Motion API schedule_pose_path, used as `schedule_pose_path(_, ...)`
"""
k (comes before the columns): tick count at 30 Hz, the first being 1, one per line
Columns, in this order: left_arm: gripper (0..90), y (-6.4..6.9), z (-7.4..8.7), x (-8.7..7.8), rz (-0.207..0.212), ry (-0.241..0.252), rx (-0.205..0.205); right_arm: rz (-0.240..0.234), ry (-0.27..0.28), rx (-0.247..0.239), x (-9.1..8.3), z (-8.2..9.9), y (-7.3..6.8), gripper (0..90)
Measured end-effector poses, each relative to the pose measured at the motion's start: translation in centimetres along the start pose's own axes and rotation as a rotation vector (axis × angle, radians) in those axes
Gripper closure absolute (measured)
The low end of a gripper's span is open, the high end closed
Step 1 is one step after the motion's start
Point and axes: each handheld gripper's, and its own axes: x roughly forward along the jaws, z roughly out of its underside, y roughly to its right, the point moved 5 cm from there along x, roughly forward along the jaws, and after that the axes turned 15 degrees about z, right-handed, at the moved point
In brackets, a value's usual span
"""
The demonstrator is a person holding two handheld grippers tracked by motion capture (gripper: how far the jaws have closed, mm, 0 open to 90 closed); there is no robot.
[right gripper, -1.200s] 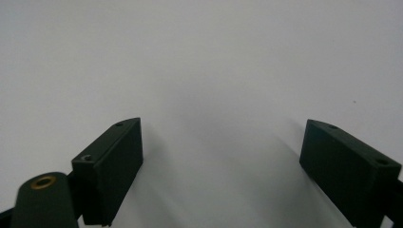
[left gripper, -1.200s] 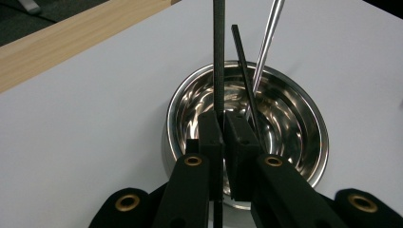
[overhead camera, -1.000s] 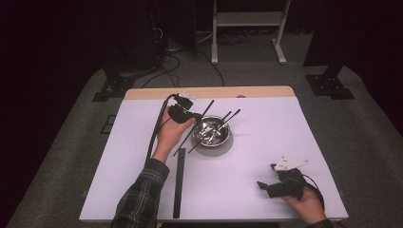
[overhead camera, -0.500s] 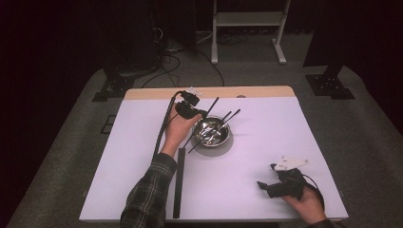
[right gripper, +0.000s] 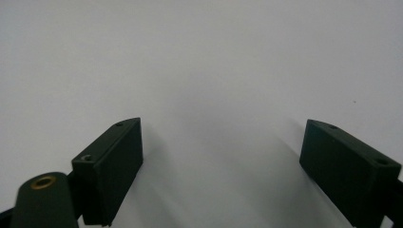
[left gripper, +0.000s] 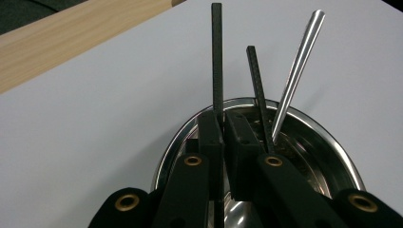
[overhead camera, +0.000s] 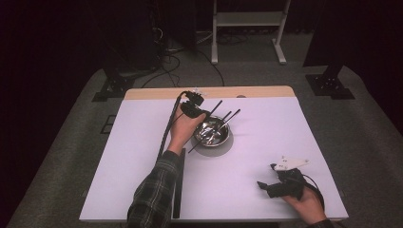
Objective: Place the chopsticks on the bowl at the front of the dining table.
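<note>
A steel bowl (overhead camera: pixel 212 135) stands mid-table with several thin utensils leaning in it. My left gripper (overhead camera: pixel 198 113) hovers over the bowl's far left rim. In the left gripper view that gripper (left gripper: pixel 223 118) is shut on a thin black stick (left gripper: pixel 216 57), which rises straight past its jaws above the bowl (left gripper: pixel 328 142). A second black stick (left gripper: pixel 256 85) and a tapered metal rod (left gripper: pixel 297 66) lean in the bowl beside it. My right gripper (overhead camera: pixel 264 185) rests near the table's front right; its jaws (right gripper: pixel 223 142) stand wide open over bare white tabletop.
A long black bar (overhead camera: pixel 179 183) lies on the white table (overhead camera: pixel 285 133) beside the left forearm, pointing toward the front edge. A wooden strip (overhead camera: pixel 256 91) runs along the far edge. Beyond the table are a white stand (overhead camera: pixel 247 19) and cables on the floor.
My left gripper has shifted right, over the bowl's rim, carrying the black stick with it. The right gripper has stayed put.
</note>
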Motion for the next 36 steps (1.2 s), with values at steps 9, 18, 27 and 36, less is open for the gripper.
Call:
schedule_pose_path(9, 86.6, -0.6, 0.4, 0.8, -0.008, -0.007, -0.039, 0.0, -0.001, 0.001, 0.0, 0.0, 0.0, 12.6)
schedule_pose_path(18, 86.4, -0.9, 0.6, 1.3, -0.006, -0.017, -0.043, 0.0, 0.0, 0.001, 0.0, 0.0, 0.0, 12.6)
schedule_pose_path(27, 76.2, -0.8, 0.5, 1.3, -0.013, -0.006, -0.036, 0.0, 0.0, 0.001, 0.0, 0.0, 0.0, 12.6)
schedule_pose_path(36, 90.0, -0.1, 0.5, -1.8, -0.013, 0.026, -0.021, 0.0, -0.001, 0.001, 0.0, 0.0, 0.0, 12.6)
